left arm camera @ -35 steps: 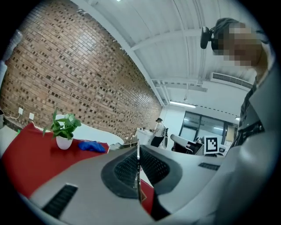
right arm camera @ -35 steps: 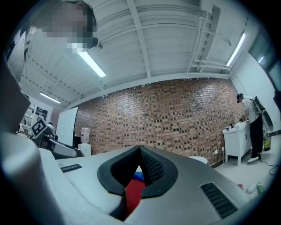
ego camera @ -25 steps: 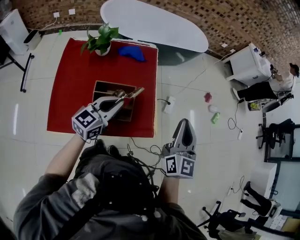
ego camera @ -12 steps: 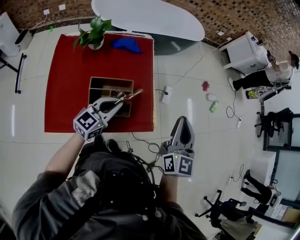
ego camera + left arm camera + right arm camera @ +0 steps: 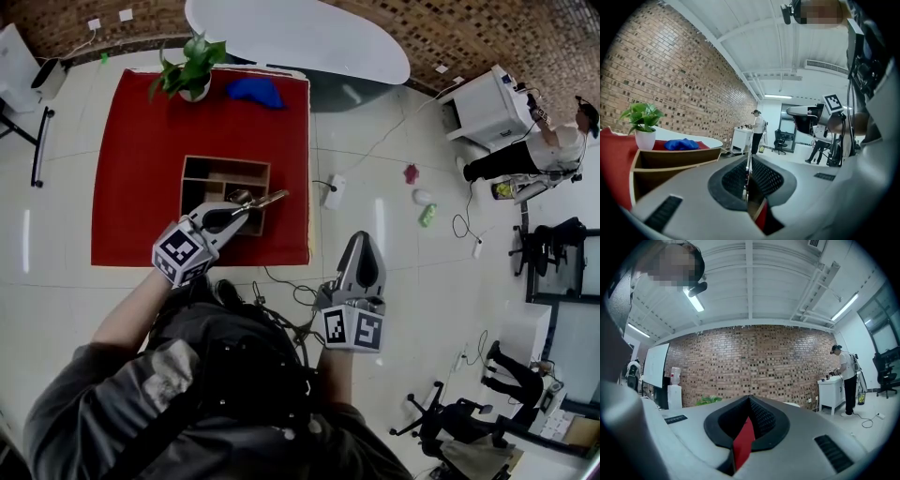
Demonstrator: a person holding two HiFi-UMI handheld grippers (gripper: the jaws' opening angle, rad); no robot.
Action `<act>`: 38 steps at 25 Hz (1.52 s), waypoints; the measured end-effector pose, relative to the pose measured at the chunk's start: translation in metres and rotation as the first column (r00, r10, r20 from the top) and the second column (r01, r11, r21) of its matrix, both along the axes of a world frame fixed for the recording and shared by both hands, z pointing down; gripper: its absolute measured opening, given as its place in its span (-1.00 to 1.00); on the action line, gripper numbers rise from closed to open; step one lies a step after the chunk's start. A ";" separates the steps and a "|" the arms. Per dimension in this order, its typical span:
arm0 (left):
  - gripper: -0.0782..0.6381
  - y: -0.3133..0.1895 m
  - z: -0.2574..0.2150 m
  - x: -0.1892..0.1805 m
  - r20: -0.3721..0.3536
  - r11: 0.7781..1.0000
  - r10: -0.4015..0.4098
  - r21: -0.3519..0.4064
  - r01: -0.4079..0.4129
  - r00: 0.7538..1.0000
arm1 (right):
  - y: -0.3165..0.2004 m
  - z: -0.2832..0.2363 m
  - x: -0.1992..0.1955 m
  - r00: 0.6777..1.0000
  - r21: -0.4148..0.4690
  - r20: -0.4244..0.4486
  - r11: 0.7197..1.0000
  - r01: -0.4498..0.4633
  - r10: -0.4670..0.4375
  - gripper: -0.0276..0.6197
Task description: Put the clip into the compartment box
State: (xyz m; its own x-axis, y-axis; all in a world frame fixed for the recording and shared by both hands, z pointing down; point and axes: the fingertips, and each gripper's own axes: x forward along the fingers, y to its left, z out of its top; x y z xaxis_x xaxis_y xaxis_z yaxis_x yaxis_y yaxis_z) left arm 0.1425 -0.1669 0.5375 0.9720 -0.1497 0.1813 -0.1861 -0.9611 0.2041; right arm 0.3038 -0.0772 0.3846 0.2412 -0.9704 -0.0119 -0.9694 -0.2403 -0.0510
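Note:
The wooden compartment box (image 5: 225, 160) sits on a red carpet (image 5: 141, 141). My left gripper (image 5: 246, 202) hovers over the box's near right part. A slim tan and metal clip (image 5: 268, 198) sticks out from its tips toward the right. The jaws are opening, with the clip's thin edge (image 5: 748, 171) still caught in the narrow gap between the pads. In the left gripper view the box (image 5: 670, 157) lies low at the left. My right gripper (image 5: 366, 240) is shut and empty above the tiled floor, right of the carpet. Its jaws meet in the right gripper view (image 5: 750, 400).
A potted plant (image 5: 192, 70) and a blue cloth (image 5: 253, 91) lie at the carpet's far edge, before a white oval table (image 5: 300, 37). Cables (image 5: 291, 291), a power strip (image 5: 336, 208) and small objects (image 5: 422, 197) litter the floor. A person (image 5: 525, 155) stands at a white cabinet, far right.
The left gripper, still with the clip, has drifted slightly toward the box's near right corner. The right gripper has barely moved.

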 end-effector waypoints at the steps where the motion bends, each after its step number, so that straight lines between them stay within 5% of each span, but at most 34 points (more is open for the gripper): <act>1: -0.60 0.001 0.001 -0.001 0.003 1.000 0.006 -0.008 -0.006 1.000 | -0.001 0.000 0.000 1.000 0.002 0.001 1.000 0.001 -0.001 -0.88; 3: -0.42 0.004 -0.001 -0.002 -0.001 0.999 0.013 -0.031 -0.013 1.000 | -0.004 0.000 -0.002 1.000 0.006 0.003 1.000 0.006 -0.006 -0.88; 12: -0.41 -0.011 -0.051 -0.018 -0.098 0.998 -0.065 0.013 0.066 0.993 | -0.014 -0.005 -0.005 1.000 0.034 0.008 0.999 0.029 -0.029 -0.88; 15: -0.69 -0.023 -0.095 -0.035 -0.184 0.989 -0.132 0.047 0.143 0.974 | -0.016 -0.016 -0.007 0.999 0.066 0.002 0.997 0.045 -0.046 -0.88; 20: -0.71 -0.038 -0.140 -0.066 -0.218 0.963 -0.211 0.120 0.241 0.953 | -0.025 -0.029 -0.016 0.995 0.074 -0.028 0.993 0.095 -0.093 -0.88; 30: -0.71 -0.050 -0.180 -0.135 -0.250 0.902 -0.384 0.103 0.419 0.889 | -0.056 -0.036 -0.050 0.973 0.059 -0.082 0.974 0.220 -0.215 -0.88; 38: -0.71 -0.030 -0.190 -0.170 -0.234 0.869 -0.456 0.094 0.487 0.859 | -0.063 -0.041 -0.074 0.945 0.031 -0.115 0.950 0.311 -0.305 -0.88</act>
